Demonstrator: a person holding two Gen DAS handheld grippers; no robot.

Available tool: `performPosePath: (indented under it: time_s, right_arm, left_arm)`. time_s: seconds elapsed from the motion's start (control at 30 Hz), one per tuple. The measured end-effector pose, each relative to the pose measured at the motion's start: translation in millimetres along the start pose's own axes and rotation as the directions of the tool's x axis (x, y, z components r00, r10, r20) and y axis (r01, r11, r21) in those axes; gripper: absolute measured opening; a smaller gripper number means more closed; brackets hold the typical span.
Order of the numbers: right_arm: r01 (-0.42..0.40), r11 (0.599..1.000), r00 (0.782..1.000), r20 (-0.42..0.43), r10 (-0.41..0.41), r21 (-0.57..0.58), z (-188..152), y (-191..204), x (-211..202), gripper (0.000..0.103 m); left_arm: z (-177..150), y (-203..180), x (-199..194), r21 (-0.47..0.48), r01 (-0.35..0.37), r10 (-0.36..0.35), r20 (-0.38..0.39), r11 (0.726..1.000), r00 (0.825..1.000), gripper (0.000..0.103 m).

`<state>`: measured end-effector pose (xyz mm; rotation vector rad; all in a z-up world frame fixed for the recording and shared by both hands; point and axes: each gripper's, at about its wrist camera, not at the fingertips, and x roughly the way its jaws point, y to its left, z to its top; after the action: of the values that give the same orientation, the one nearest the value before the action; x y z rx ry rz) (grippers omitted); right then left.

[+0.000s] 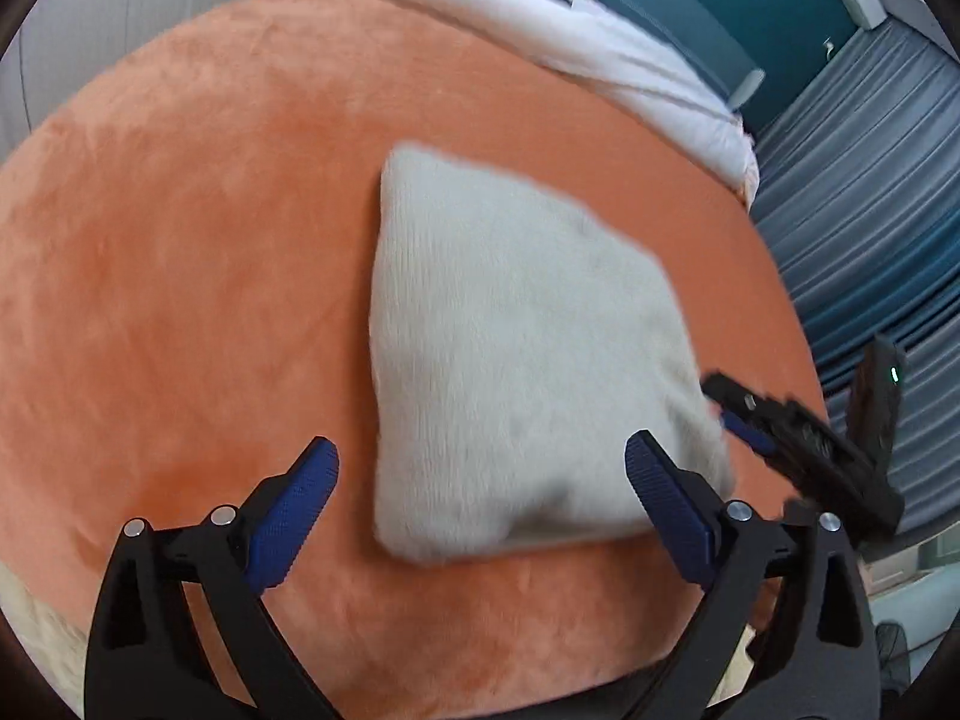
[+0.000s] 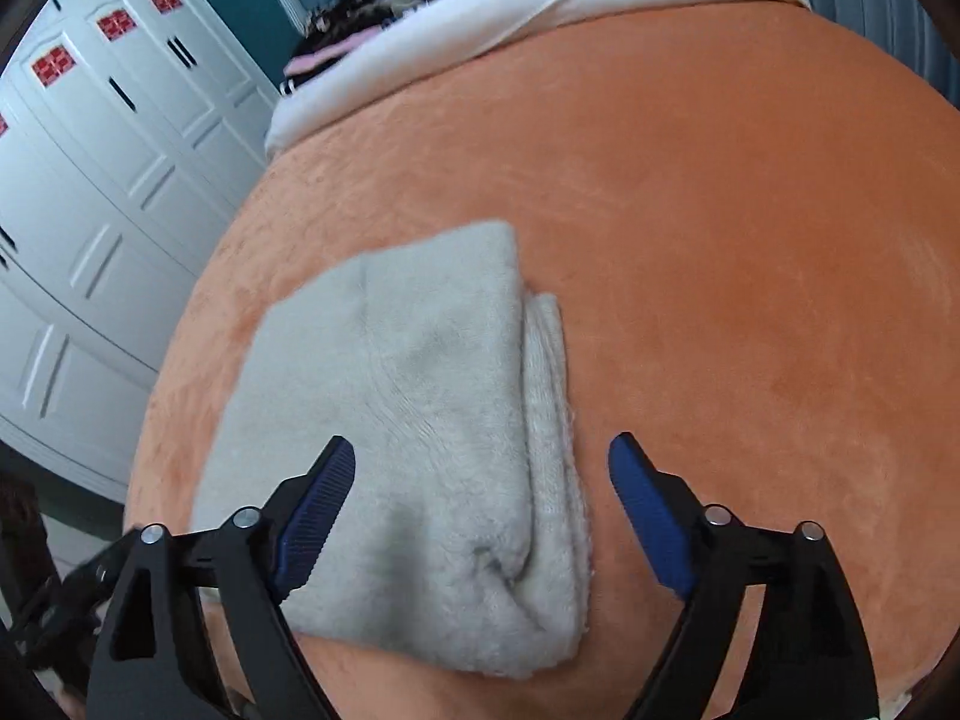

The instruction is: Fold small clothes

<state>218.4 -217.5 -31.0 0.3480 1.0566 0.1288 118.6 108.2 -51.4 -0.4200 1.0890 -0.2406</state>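
A pale grey fuzzy garment (image 1: 516,360) lies folded into a thick rectangle on the orange plush blanket (image 1: 180,300). My left gripper (image 1: 480,492) is open and empty, its blue pads just above the garment's near edge. The right gripper (image 1: 780,438) shows at the garment's right corner in the left wrist view. In the right wrist view the garment (image 2: 408,420) lies under my open, empty right gripper (image 2: 483,492), with its layered folded edges to the right side. The left gripper (image 2: 60,600) is partly visible at the lower left.
A white duvet (image 1: 600,54) is bunched at the far end of the bed, with dark and pink clothes (image 2: 354,18) beyond it. White wardrobe doors (image 2: 108,150) stand to the left. Grey curtains (image 1: 870,210) hang to the right.
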Motion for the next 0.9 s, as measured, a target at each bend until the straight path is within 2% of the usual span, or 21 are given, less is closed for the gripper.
performPosePath:
  time_s: [0.03, 0.07, 0.1, 0.13, 0.23, 0.3, 0.37, 0.4, 0.43, 0.47, 0.53, 0.57, 0.6, 0.67, 0.73, 0.83, 0.87, 0.9]
  right_arm:
    - [0.002, 1.0, 0.999, -0.049, -0.001, 0.012, -1.2, -0.7, 13.8, 0.083]
    - [-0.008, 0.999, 0.991, -0.134, 0.015, 0.05, -7.2, -6.6, 35.6, 0.074]
    - [-0.043, 0.995, 0.984, -0.171, 0.057, 0.088, -12.0, -10.6, 47.1, 0.047]
    - [-0.096, 0.985, 0.979, -0.162, 0.12, 0.143, -14.8, -12.9, 48.8, 0.039]
    - [-0.154, 0.977, 0.985, -0.051, 0.163, 0.147, -8.5, -5.6, 17.9, 0.028]
    - [-0.185, 0.978, 0.983, 0.008, 0.185, 0.093, -8.1, 7.8, -9.8, 0.027]
    - [-0.181, 0.98, 0.983, 0.009, 0.181, 0.077, -18.0, 12.2, -9.5, 0.028]
    - [-0.155, 0.985, 0.987, -0.031, 0.158, 0.082, -26.5, 9.1, 5.1, 0.031]
    - [-0.091, 0.992, 0.988, -0.121, 0.101, 0.083, -38.9, 3.6, 33.1, 0.041]
    - [-0.05, 0.995, 0.984, -0.164, 0.063, 0.086, -48.7, -2.0, 52.5, 0.046]
    - [-0.088, 0.983, 0.989, -0.103, 0.106, 0.159, -51.4, -8.6, 41.9, 0.047]
    - [-0.074, 0.983, 0.992, -0.084, 0.088, 0.166, -47.3, -5.1, 26.6, 0.047]
    - [-0.044, 0.989, 0.997, -0.059, 0.053, 0.142, -44.1, 1.6, 12.4, 0.051]
    - [0.02, 0.999, 1.0, -0.014, -0.019, 0.043, -43.1, 17.6, -18.8, 0.052]
    - [0.04, 0.999, 0.999, 0.006, -0.04, -0.028, -49.8, 29.6, -39.0, 0.054]
    - [-0.02, 1.0, 0.997, -0.076, 0.021, 0.021, -62.2, 30.8, -19.7, 0.055]
    - [-0.013, 0.999, 0.995, -0.1, 0.016, 0.03, -72.8, 28.8, -9.8, 0.051]
    - [0.002, 1.0, 0.994, -0.113, 0.0, 0.018, -76.1, 24.9, 1.8, 0.035]
  left_arm:
    - [-8.0, 2.8, 11.3, -0.002, -0.028, 0.028, -0.027, 1.0, 0.999, 0.09]
    - [-15.9, 5.4, 23.8, 0.012, -0.042, 0.043, -0.045, 0.999, 0.998, 0.085]
    - [-17.7, 5.4, 32.8, 0.033, -0.039, 0.041, -0.068, 0.999, 0.997, 0.064]
    - [-16.2, 3.6, 40.5, 0.065, -0.034, 0.04, -0.098, 0.997, 0.994, 0.056]
    - [1.8, -7.9, 22.3, 0.133, -0.055, 0.063, -0.051, 0.99, 0.997, 0.047]
    - [11.8, -11.3, 7.5, 0.182, -0.076, 0.078, -0.007, 0.98, 0.997, 0.047]
    - [16.2, -5.2, 10.8, 0.196, -0.105, 0.111, -0.02, 0.975, 0.994, 0.049]
    - [14.9, 0.3, 22.5, 0.198, -0.124, 0.135, -0.048, 0.972, 0.99, 0.05]
    - [8.5, 4.8, 37.2, 0.21, -0.152, 0.173, -0.083, 0.966, 0.981, 0.055]
    - [0.5, 9.6, 43.8, 0.215, -0.172, 0.195, -0.092, 0.961, 0.976, 0.056]
    - [-4.2, 11.8, 34.8, 0.183, -0.183, 0.195, -0.049, 0.966, 0.98, 0.059]
    - [-6.9, 8.7, 24.4, 0.167, -0.181, 0.19, -0.04, 0.969, 0.981, 0.059]
    - [-9.2, 5.3, 14.9, 0.16, -0.192, 0.199, -0.025, 0.968, 0.98, 0.058]
    - [-13.2, -4.3, -1.9, 0.185, -0.231, 0.232, 0.02, 0.955, 0.973, 0.059]
    - [-14.8, -10.1, -12.1, 0.202, -0.262, 0.258, 0.049, 0.944, 0.965, 0.063]
    - [-15.9, -17.0, -12.9, 0.201, -0.284, 0.281, 0.043, 0.937, 0.959, 0.064]
    - [-12.7, -16.6, -9.5, 0.196, -0.29, 0.288, 0.041, 0.937, 0.957, 0.064]
    - [-13.8, -16.4, -8.7, 0.19, -0.301, 0.3, 0.035, 0.934, 0.953, 0.064]
